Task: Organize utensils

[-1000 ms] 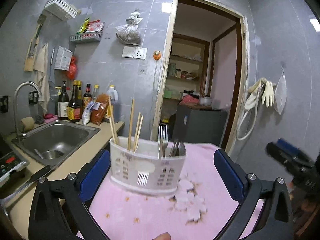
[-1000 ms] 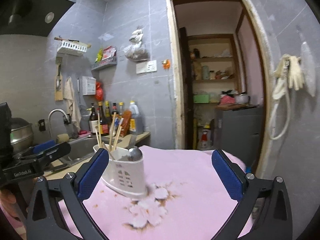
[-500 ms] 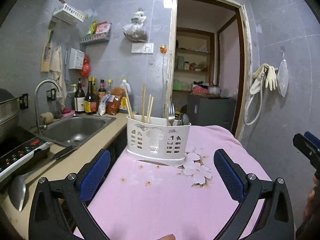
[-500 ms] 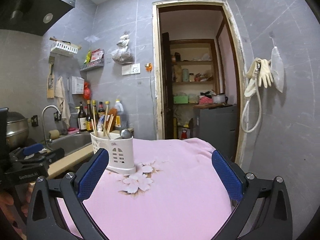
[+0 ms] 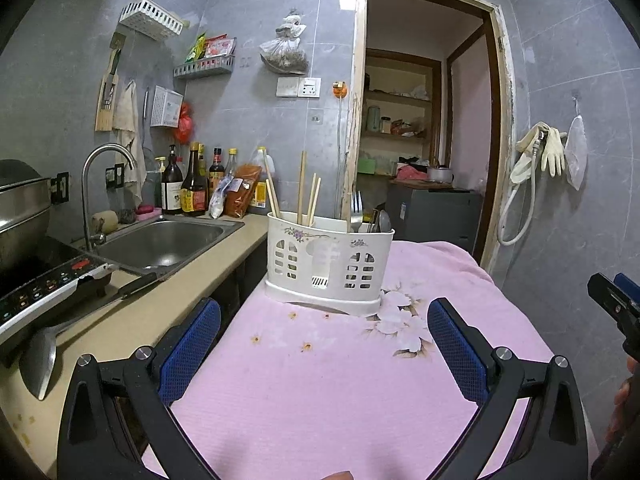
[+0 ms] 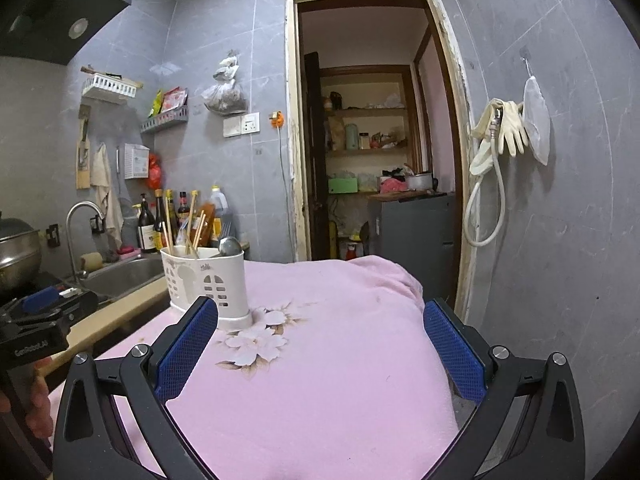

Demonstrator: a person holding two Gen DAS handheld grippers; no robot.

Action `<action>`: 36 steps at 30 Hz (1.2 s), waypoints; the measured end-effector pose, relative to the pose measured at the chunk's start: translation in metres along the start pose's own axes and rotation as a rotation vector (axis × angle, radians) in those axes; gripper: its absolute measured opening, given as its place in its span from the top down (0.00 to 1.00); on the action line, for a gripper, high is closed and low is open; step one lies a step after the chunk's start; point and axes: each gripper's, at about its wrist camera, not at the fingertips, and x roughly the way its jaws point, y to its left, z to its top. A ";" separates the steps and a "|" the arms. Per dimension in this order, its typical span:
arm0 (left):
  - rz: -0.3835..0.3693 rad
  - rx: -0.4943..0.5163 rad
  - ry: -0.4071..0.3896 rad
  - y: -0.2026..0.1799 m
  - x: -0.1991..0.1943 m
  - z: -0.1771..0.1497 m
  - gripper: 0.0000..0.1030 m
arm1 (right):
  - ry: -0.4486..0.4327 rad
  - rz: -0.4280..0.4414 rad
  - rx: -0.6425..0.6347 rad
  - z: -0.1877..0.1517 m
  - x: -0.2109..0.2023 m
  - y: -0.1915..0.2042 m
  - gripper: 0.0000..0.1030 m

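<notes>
The utensil holder point(image 5: 329, 268) stands upright on the pink cloth point(image 5: 340, 384) beside the counter point(image 5: 132, 320), with chopsticks point(image 5: 302, 188) on one side and a fork point(image 5: 356, 210) on the other. Your left gripper point(image 5: 324, 340) and right gripper point(image 6: 320, 344) both hang empty above the cloth, jaws wide apart.

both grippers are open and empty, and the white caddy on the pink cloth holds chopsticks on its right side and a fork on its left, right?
Sides are swapped. In the left wrist view the caddy holds the chopsticks on its left side and the fork on its right. The rest stands.
</notes>
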 end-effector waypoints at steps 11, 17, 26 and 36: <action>0.010 0.000 -0.035 0.001 -0.007 0.003 0.01 | -0.005 -0.003 0.006 0.001 0.000 -0.002 0.00; 0.012 -0.001 -0.038 0.001 -0.008 0.002 0.01 | -0.011 -0.002 0.001 0.002 -0.001 -0.003 0.00; 0.015 -0.012 -0.030 0.003 -0.008 0.002 0.01 | -0.015 0.001 0.001 0.002 -0.005 -0.003 0.00; 0.021 -0.009 -0.034 0.004 -0.010 0.002 0.01 | -0.009 0.013 -0.001 0.003 -0.006 -0.003 0.00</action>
